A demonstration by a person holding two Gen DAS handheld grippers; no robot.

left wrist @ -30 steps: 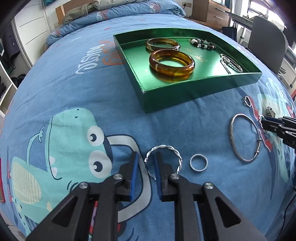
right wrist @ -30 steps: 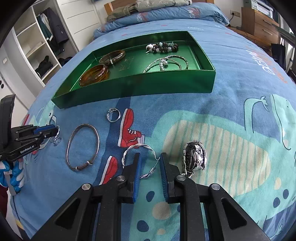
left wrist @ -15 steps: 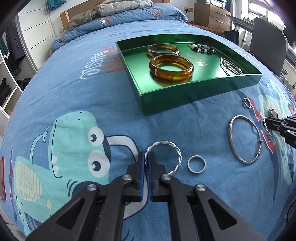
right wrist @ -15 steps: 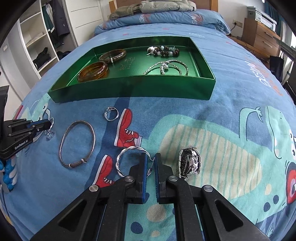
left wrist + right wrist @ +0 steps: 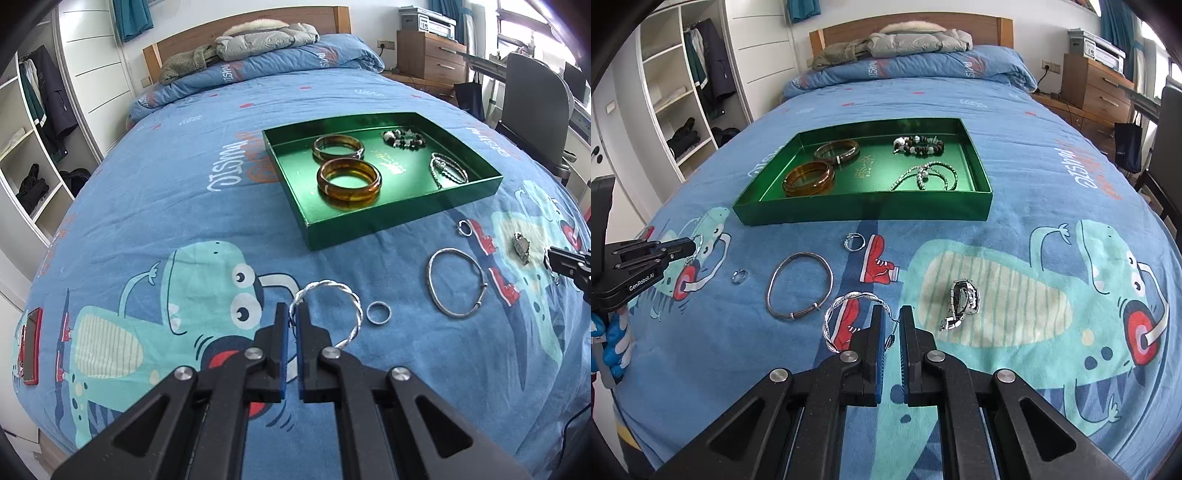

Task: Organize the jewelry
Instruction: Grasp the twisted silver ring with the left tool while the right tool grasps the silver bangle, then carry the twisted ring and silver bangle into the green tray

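Observation:
A green tray on the bed holds two amber bangles, a bead bracelet and a silver chain. My left gripper is shut on a twisted silver bangle and holds it above the bedspread; it also shows in the right wrist view. My right gripper is shut on a second twisted silver bangle, lifted off the bed. A plain silver bangle, a band ring, a small ring and a watch lie on the bedspread.
A red phone lies near the bed's left edge. Pillows and a folded jacket are at the headboard. A wardrobe stands left, a dresser and chair right.
Both grippers closed on their twisted bangles and lifted them up off the bedspread. The views have risen and pulled back.

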